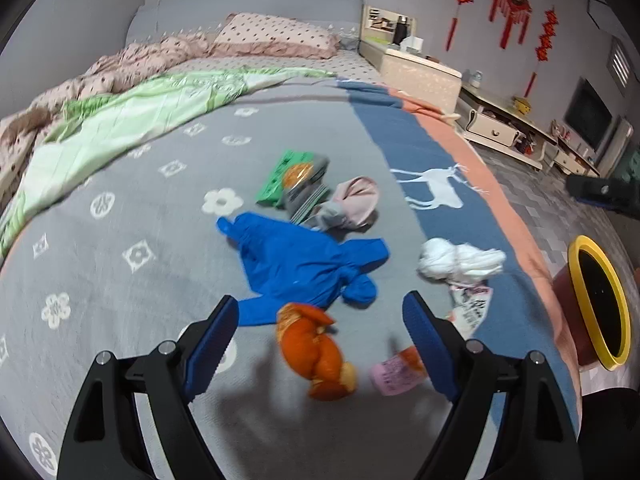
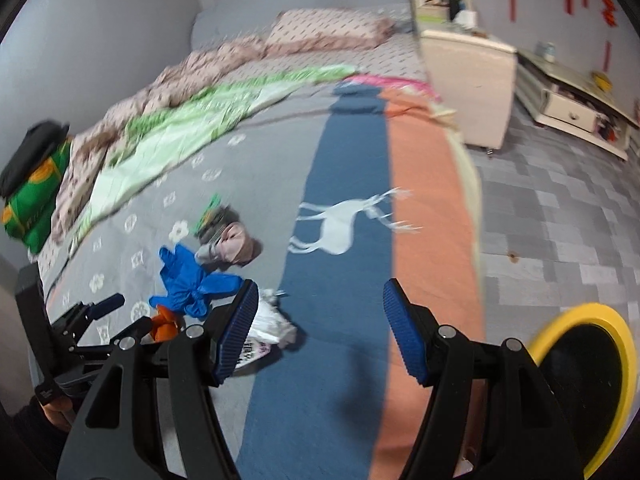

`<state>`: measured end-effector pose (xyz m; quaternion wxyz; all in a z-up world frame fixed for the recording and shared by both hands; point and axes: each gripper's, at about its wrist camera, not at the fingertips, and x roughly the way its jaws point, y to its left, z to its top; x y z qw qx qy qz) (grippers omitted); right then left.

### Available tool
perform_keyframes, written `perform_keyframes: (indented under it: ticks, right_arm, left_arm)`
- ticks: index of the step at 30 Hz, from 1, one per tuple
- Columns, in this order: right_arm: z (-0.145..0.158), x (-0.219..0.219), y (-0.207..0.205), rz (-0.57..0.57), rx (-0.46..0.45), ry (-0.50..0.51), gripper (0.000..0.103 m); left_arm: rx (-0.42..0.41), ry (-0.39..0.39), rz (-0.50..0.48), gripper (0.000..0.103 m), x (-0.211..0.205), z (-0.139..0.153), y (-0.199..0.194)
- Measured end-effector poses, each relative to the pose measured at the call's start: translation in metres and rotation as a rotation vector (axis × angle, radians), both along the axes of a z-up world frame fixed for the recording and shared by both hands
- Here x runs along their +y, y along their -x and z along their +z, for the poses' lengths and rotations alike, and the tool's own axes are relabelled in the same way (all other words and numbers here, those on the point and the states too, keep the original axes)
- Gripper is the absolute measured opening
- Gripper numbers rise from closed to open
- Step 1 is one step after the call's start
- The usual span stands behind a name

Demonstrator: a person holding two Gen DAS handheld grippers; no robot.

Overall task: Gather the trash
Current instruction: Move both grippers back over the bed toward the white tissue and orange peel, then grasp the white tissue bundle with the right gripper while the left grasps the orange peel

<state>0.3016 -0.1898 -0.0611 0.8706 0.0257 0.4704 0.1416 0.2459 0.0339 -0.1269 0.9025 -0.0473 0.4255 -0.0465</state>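
Trash lies on the bed's grey blanket [image 1: 120, 208]. An orange wrapper [image 1: 316, 352] lies just ahead of my open, empty left gripper [image 1: 320, 320], between its fingers. A blue plastic bag [image 1: 300, 268] lies beyond it, a small pink packet [image 1: 394, 372] by the right finger, crumpled white tissue [image 1: 456, 260] to the right, a printed wrapper [image 1: 472, 308] below it, and green and pink packets [image 1: 316, 192] farther back. My right gripper [image 2: 320, 328] is open and empty above the blue stripe, with the white tissue [image 2: 272, 320] by its left finger.
A trash bin with a yellow rim [image 1: 600, 300] stands on the floor at the bed's right edge; it also shows in the right wrist view [image 2: 624, 360]. Quilts and a pillow [image 1: 276, 36] lie at the head of the bed. A nightstand [image 2: 468, 88] and low cabinets stand to the right.
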Motion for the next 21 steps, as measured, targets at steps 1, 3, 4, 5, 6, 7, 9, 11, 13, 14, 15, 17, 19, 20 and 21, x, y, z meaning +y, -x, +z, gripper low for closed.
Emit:
perform_keyframes:
  ticks: [1,3,4,5,6,7,9,11,13,14,15,17,19,20,21]
  right_arm:
    - [-0.008,0.012,-0.006,0.025,0.018,0.007,0.062]
    - [-0.019,0.026,-0.011,0.048,0.033,0.019,0.062]
    - [-0.027,0.035,-0.016,0.064,0.048,0.019,0.062]
    - [-0.031,0.041,-0.019,0.074,0.058,0.021,0.062]
    - [-0.036,0.047,-0.022,0.084,0.066,0.028,0.062]
    - [-0.041,0.051,-0.023,0.091,0.071,0.033,0.062]
    - [-0.051,0.061,-0.026,0.109,0.085,0.044,0.06]
    - [-0.059,0.069,-0.028,0.131,0.101,0.054,0.056]
    - [-0.065,0.075,-0.029,0.148,0.106,0.064,0.055]
    - [-0.07,0.079,-0.03,0.161,0.114,0.069,0.055]
    - [-0.072,0.081,-0.03,0.166,0.118,0.072,0.053]
    - [-0.078,0.087,-0.031,0.183,0.125,0.084,0.052]
    - [-0.083,0.092,-0.031,0.198,0.136,0.089,0.051]
    - [-0.087,0.094,-0.031,0.206,0.14,0.096,0.051]
    - [-0.089,0.096,-0.03,0.213,0.142,0.101,0.049]
  left_arm:
    - [0.006,0.006,0.006,0.08,0.003,-0.004,0.0]
    - [0.013,0.013,0.012,0.08,0.008,-0.01,-0.001]
    - [0.016,0.013,0.014,0.08,0.01,-0.013,-0.002]
    - [0.019,0.014,0.015,0.08,0.011,-0.016,-0.003]
    - [0.022,0.016,0.016,0.08,0.013,-0.018,-0.004]
    - [0.028,0.019,0.018,0.08,0.014,-0.021,-0.005]
    - [0.034,0.026,0.019,0.08,0.015,-0.023,-0.005]
    - [0.036,0.027,0.018,0.08,0.016,-0.027,-0.007]
    - [0.042,0.035,0.019,0.08,0.017,-0.031,-0.008]
    - [0.048,0.042,0.021,0.08,0.018,-0.033,-0.009]
    - [0.053,0.047,0.023,0.08,0.019,-0.035,-0.01]
    - [0.058,0.049,0.02,0.08,0.018,-0.039,-0.011]
    - [0.059,0.04,0.014,0.08,0.016,-0.041,-0.012]
    - [0.061,0.04,0.01,0.079,0.016,-0.042,-0.012]
    - [0.063,0.04,0.006,0.078,0.015,-0.043,-0.013]
